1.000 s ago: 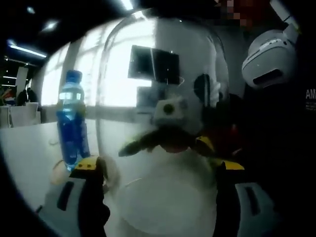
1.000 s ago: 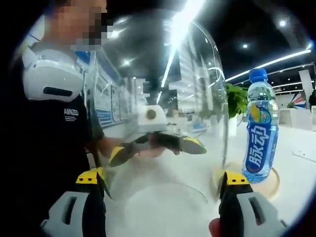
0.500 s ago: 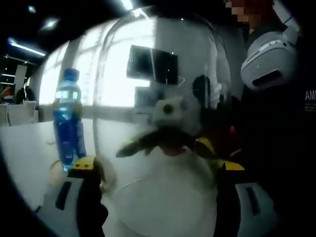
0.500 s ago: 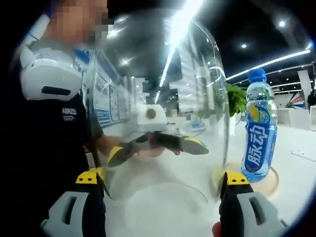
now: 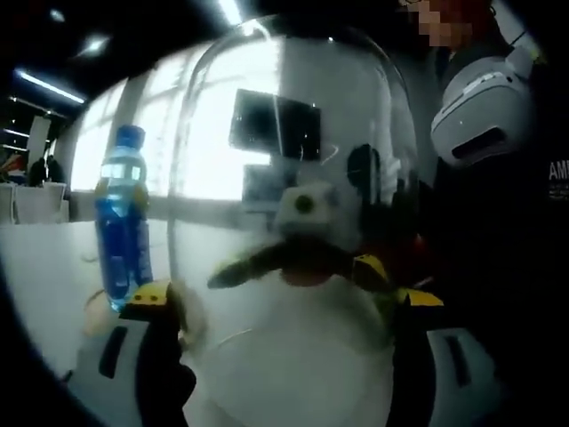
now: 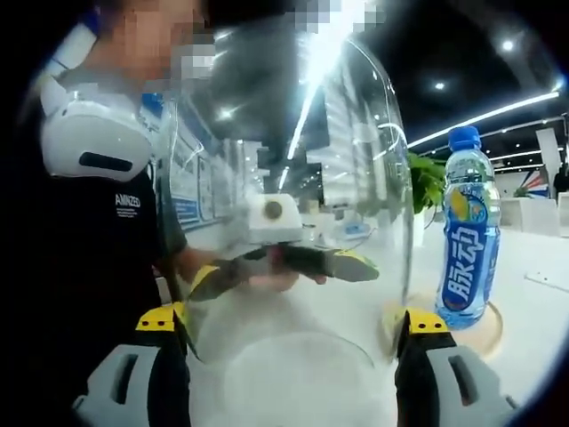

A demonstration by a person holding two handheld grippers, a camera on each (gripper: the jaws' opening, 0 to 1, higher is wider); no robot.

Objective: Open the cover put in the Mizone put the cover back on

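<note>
A clear glass dome cover (image 5: 293, 160) is held up off the white table (image 5: 44, 267) between both grippers. My left gripper (image 5: 284, 302) is shut on it, one jaw on each side wall. My right gripper (image 6: 293, 325) grips the cover (image 6: 302, 178) the same way from the opposite side. Each gripper sees the other through the glass. The blue Mizone bottle (image 5: 122, 222) stands upright on a round wooden base (image 5: 93, 311), left of the cover in the left gripper view. In the right gripper view the bottle (image 6: 468, 240) and base (image 6: 493, 334) are to the right of the cover, outside it.
The person holding the grippers stands close behind the cover in a black shirt (image 6: 107, 258), with a white device (image 5: 484, 111) at the neck. A green plant (image 6: 427, 178) stands behind the bottle. White table surface (image 6: 533, 311) stretches beyond the base.
Both views have shifted only slightly with the hands. The cover stays gripped by both grippers, and the bottle stands where it was.
</note>
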